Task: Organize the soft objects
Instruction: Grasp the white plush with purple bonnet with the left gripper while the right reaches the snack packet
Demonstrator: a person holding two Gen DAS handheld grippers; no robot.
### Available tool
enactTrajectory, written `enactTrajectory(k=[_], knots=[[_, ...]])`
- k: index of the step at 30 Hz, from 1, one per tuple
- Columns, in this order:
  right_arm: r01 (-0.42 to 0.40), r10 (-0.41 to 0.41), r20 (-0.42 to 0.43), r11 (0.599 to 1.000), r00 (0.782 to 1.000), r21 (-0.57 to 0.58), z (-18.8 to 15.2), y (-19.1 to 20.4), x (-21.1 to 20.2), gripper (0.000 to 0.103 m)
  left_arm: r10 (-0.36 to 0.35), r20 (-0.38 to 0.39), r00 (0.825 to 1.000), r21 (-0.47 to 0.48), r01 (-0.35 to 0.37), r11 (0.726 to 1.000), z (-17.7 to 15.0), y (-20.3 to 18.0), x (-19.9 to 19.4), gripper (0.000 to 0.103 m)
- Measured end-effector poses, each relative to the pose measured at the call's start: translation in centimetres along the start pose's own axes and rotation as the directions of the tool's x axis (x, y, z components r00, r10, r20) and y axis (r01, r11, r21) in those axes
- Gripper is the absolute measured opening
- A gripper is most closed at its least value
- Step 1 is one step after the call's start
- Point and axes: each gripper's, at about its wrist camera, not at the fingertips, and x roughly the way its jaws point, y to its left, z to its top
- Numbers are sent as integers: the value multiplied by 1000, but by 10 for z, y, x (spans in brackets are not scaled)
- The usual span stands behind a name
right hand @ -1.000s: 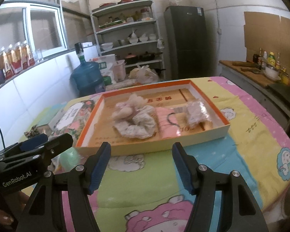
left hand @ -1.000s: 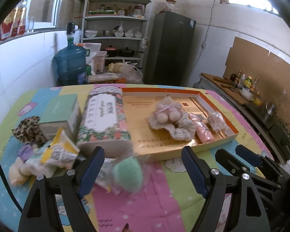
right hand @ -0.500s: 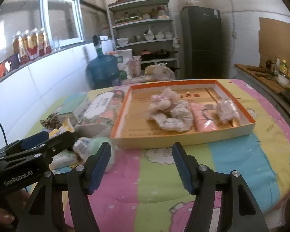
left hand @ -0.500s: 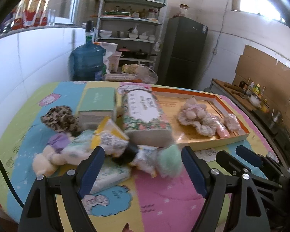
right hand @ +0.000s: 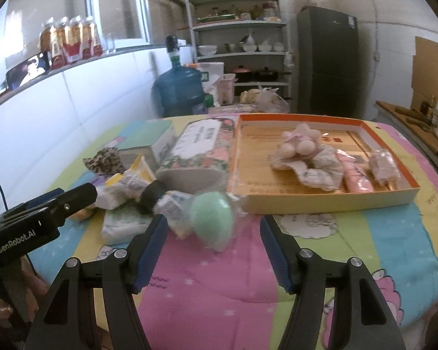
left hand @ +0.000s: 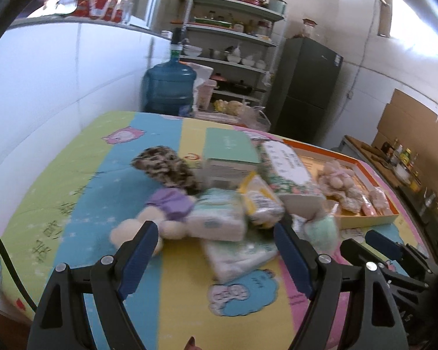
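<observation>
A heap of soft things lies on the colourful table cover: a leopard-print scrunchie (left hand: 166, 167), a cream plush in purple (left hand: 157, 213), tissue packs (left hand: 219, 218), a yellow packet (left hand: 260, 201) and a wrapped green puff (right hand: 213, 217). An orange-rimmed tray (right hand: 330, 201) holds a pink plush (right hand: 299, 143), a scrunchie and pink wrapped items. My left gripper (left hand: 216, 259) is open and empty before the heap. My right gripper (right hand: 213, 248) is open and empty, just in front of the green puff.
A floral tissue box (right hand: 198, 148) and a green-topped box (left hand: 229, 157) stand between heap and tray. A blue water jug (left hand: 170, 87), shelves and a dark fridge (right hand: 327, 61) are behind the table. A white wall runs along the left.
Both grippers have swung left, from facing the tray towards the heap of soft things. Both stay open and empty. The green puff now lies right in front of the right gripper.
</observation>
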Motion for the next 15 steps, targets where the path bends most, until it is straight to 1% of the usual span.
enactTrajectory(k=[5, 15], knots=[[-31, 31, -14, 999, 999, -30, 1, 20, 9, 68, 13, -13, 1000, -34, -14, 999, -6, 27, 2, 81], [-79, 76, -40, 993, 996, -86, 4, 55, 26, 68, 48, -27, 998, -88, -50, 995, -10, 67, 5, 81]])
